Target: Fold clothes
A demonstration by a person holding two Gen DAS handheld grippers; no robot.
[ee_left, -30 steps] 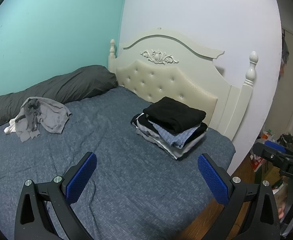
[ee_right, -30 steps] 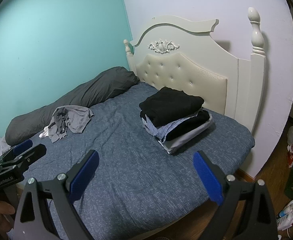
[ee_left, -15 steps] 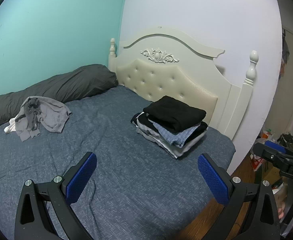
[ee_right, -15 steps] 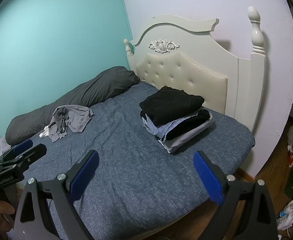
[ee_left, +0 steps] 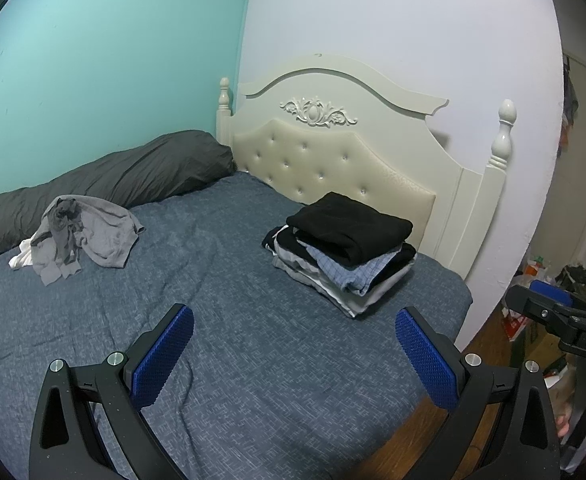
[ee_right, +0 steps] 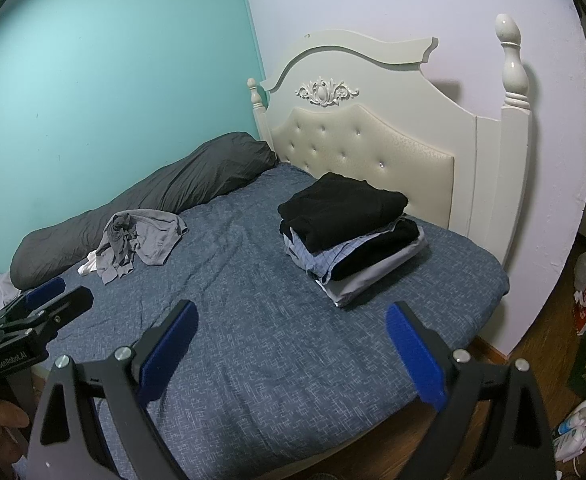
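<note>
Grey, crumpled garments (ee_left: 81, 236), unfolded, lie at centre left of the left wrist view, on the blue-grey bedspread (ee_left: 233, 320) and touching the dark grey rolled duvet (ee_left: 125, 176) that runs along the teal wall (ee_left: 105, 60); a white scrap shows at the heap's lower left edge. Several pieces seem tangled together, though how many cannot be told. Centre frame: bare bedspread, the working area for folding. Lower centre: left gripper (ee_left: 293, 356), jaws spread wide and holding nothing, hovering above the near part of the bed. Centre right: folded stack (ee_left: 345, 248), black item on top, checked blue and pale layers beneath, resting near the cream headboard (ee_left: 333, 152), well apart from the heap. Far right edge: right gripper (ee_left: 549, 304), seen side-on; the right wrist view shows its jaws (ee_right: 291, 352) likewise parted and empty. Judged step: reaching for the next garment, most of the task apparently done. Handling notes: approach the heap from its near edge, pinch a single layer at a hem or shoulder rather than the knot in the middle, and lift slowly so tangled pieces drop away. Carry it to the bare centre, spread flat with both grippers at opposite corners before folding. Keep clear of the stack, which overhangs slightly and could topple.
</note>
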